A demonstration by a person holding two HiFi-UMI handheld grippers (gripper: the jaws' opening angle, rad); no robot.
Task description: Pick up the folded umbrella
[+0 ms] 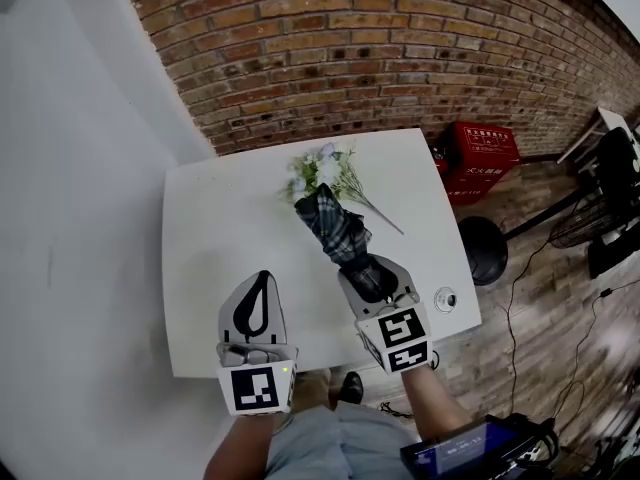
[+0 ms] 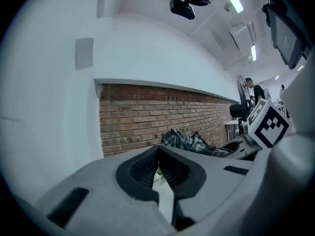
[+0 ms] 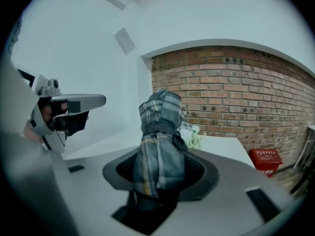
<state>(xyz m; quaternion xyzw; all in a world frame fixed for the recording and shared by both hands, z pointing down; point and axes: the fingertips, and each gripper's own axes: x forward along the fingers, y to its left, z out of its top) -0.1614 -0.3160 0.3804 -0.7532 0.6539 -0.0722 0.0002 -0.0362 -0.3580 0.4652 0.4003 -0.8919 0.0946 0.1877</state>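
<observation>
right hand-held gripper (image 1: pixel 377 276) around folded umbrella (image 1: pixel 336 224)

**A:** What colours does the folded umbrella (image 1: pixel 338 226) at mid-frame have?

**B:** It's a dark plaid of grey, black and bluish checks. The right gripper view also shows a thin yellow line.

**A:** And under it?

**B:** A white table (image 1: pixel 215 238). The flowers (image 1: pixel 322 171) are white and pale, on green stems.

**A:** What about the background?

**B:** A red-brown brick wall (image 1: pixel 400 48) runs across the top. There's a red crate (image 1: pixel 482 156) at right and a brown wooden floor (image 1: pixel 530 298) at lower right.

**A:** And the tools?

**B:** The left gripper (image 1: pixel 263 280) and right gripper (image 1: pixel 375 278) are grey with black pads and black-and-white square markers.
</observation>
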